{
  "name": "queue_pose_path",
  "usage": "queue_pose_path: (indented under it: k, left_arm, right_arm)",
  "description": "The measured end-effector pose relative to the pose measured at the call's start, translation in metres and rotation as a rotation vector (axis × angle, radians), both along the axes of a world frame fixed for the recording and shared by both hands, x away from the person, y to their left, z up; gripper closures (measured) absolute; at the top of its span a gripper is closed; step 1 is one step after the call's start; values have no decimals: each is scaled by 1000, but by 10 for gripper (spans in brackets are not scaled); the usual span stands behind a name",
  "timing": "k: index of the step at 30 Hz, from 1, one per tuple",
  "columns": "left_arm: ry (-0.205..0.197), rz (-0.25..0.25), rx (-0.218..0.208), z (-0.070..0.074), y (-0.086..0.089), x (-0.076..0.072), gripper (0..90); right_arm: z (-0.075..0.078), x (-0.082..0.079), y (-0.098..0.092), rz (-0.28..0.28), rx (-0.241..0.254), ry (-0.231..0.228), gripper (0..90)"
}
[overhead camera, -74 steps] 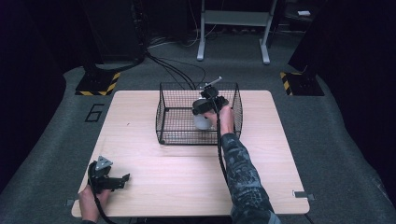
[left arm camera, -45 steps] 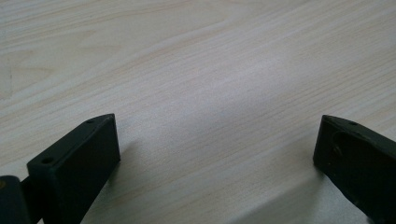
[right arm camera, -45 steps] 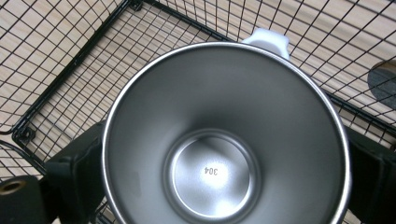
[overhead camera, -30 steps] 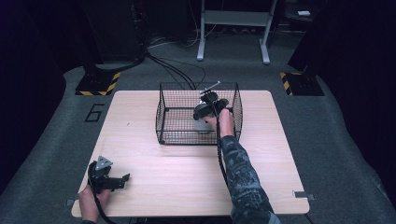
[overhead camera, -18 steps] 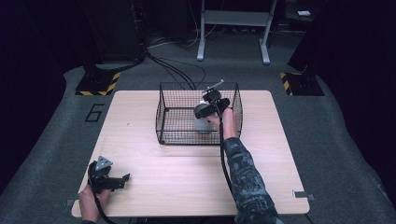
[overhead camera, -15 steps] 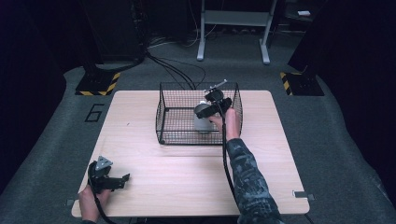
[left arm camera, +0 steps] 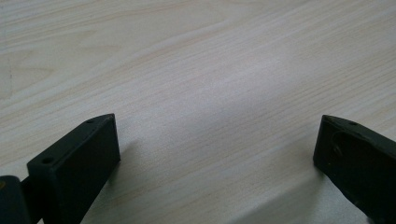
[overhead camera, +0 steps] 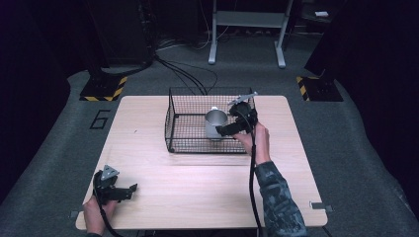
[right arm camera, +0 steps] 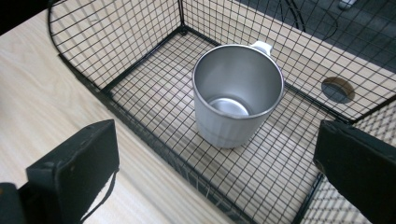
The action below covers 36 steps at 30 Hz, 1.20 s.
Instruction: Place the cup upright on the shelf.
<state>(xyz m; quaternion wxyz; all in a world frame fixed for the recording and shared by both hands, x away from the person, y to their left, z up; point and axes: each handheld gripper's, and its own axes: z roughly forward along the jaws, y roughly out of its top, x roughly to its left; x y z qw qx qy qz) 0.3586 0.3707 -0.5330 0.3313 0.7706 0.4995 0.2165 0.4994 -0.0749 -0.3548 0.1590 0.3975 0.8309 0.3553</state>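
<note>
High view: the right gripper point(overhead camera: 232, 129) stood at the near right edge of the wire basket point(overhead camera: 174, 118), its jaws spread wide and empty, drawn back from the metal mug point(overhead camera: 215, 123). A few seconds before, this gripper had been lower, over the mug inside the basket; half a second before, it was already lifting clear. The mug now stood upright on the basket floor, right of centre, free of any grip, so the placing step could be judged done and the hand was withdrawing. Right gripper view: the mug point(right arm camera: 237, 93) stood mouth up on the wire floor, handle turned away, with both jaws parted and well short of it. The left gripper point(overhead camera: 117, 190) rested near the front left corner of the table point(overhead camera: 148, 148), unmoved throughout, jaws open on nothing; the left gripper view showed bare wood between them. Count: one basket, one mug, two grippers, one table.
</note>
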Motion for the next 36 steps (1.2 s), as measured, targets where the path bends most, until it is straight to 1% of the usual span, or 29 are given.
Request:
queue_pose_path:
  k: [4, 5, 8, 10, 11, 12, 13, 15, 16, 17, 18, 20, 21, 22, 23, 24, 25, 26, 28, 31, 32, 34, 36]
  left_arm:
    - [0, 0, 0, 0, 0, 0, 5]
    - [0, 0, 0, 0, 0, 0, 5]
    - [0, 0, 0, 0, 0, 0, 5]
    - [0, 0, 0, 0, 0, 0, 4]
    - [0, 0, 0, 0, 0, 0, 4]
    - [0, 0, 0, 0, 0, 0, 4]
    - [0, 0, 0, 0, 0, 0, 5]
    - [0, 0, 0, 0, 0, 0, 5]
    - [0, 0, 0, 0, 0, 0, 5]
    - [0, 0, 0, 0, 0, 0, 4]
    - [0, 0, 0, 0, 0, 0, 5]
    - [0, 0, 0, 0, 0, 0, 5]
    - [-1, 0, 0, 0, 0, 0, 4]
    - [0, 0, 0, 0, 0, 0, 4]
    - [0, 0, 1, 0, 0, 0, 4]
    - [-1, 0, 0, 0, 0, 0, 5]
    - [-1, 0, 0, 0, 0, 0, 4]
    - [0, 0, 1, 0, 0, 0, 4]
    - [-1, 0, 0, 0, 0, 0, 4]
    - [0, 0, 0, 0, 0, 0, 4]
    - [-1, 0, 0, 0, 0, 0, 4]
    - [0, 0, 0, 0, 0, 0, 4]
    - [-1, 0, 0, 0, 0, 0, 4]
  right_arm:
    - [2, -19, -11, 3, -2, -29, 0]
    - [2, -24, -13, 0, -2, -23, 0]
    - [0, -38, -24, -6, -7, -42, 0]
    - [-4, -45, -31, -13, -7, -56, 0]
    - [-6, -49, -35, -16, -10, -56, 0]
    - [-8, -54, -39, -30, -10, -55, 0]
    - [-11, -57, -43, -29, -15, -60, 0]
    - [-16, -65, -52, -53, -9, -52, 0]
    - [-19, -68, -58, -59, -10, -59, 0]
    - [-23, -71, -62, -76, -3, -50, 0]
    - [-27, -74, -68, -76, -7, -56, 0]
    - [-35, -79, -76, -104, 0, -40, 0]
    - [-40, -82, -82, -105, -12, -44, 0]
    - [-45, -85, -85, -132, -4, -37, 0]
    - [-51, -87, -90, -136, -9, -39, 0]
    - [-56, -91, -94, -155, -9, -27, 0]
    - [-62, -93, -99, -165, -9, -27, 0]
    - [-68, -95, -105, -166, -17, -24, 0]
    - [-81, -101, -112, -211, -14, -10, 0]
    - [-100, -108, -125, -236, -16, 12, 0]
    - [-106, -110, -129, -253, -18, 23, 0]
    - [-118, -113, -135, -281, -38, 26, 0]
    - [-128, -115, -142, -308, -46, 41, 0]
